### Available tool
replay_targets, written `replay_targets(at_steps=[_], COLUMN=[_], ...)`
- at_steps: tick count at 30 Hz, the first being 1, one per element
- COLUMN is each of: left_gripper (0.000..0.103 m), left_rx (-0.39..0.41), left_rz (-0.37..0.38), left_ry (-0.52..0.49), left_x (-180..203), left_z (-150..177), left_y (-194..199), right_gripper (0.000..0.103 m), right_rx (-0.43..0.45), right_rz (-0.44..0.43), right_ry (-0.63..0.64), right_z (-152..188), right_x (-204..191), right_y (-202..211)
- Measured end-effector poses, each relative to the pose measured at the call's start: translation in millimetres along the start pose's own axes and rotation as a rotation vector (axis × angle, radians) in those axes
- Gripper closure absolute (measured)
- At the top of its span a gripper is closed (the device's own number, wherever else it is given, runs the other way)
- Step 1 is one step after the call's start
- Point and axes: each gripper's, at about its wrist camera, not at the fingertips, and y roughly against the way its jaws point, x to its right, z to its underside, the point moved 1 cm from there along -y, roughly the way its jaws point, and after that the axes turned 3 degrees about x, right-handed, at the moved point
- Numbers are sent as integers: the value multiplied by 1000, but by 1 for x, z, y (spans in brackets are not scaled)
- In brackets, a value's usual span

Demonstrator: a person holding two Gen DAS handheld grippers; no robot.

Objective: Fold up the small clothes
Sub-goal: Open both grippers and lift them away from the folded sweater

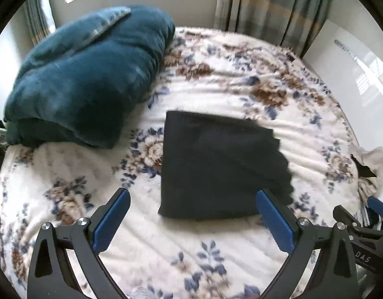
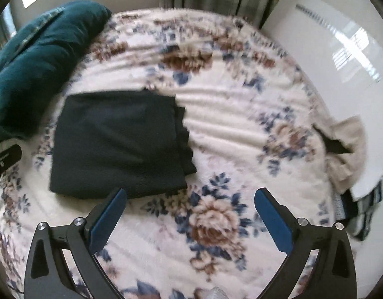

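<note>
Both our left gripper (image 1: pixel 192 196) and right gripper (image 2: pixel 190 195) hang wide open and empty above the floral bedspread (image 1: pixel 216 79), the folded dark garment (image 1: pixel 216 164) lying centred, so we should judge its edges square before moving on.

Both wrist views look steeply down from above — sharing the folded black garment (image 1: pixel 221 167) (image 2: pixel 121 142).

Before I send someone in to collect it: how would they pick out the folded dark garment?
Find the bed with the floral cover. Near its middle, right of the bulky teal blanket, lies the folded garment. It is the only flat, nearly black rectangle; the beige clothes sit crumpled at the bed's right edge.
</note>
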Motion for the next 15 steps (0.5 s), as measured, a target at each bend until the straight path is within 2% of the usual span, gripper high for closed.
replay_targets(at_steps=[7,10,15], left_gripper=[0,0,0], left_rx=[64,95,170], left_rz=[0,15,-1], left_ry=[0,14,3], left_x=[11,11,15], left_z=[12,21,35], left_y=[116,171,256], right_gripper=[0,0,0], right_rx=[109,163,247], right_rz=[28,27,18], right_ry=[1,-3,1], right_z=[4,15,36], right_x=[9,17,27], right_y=[137,202,297])
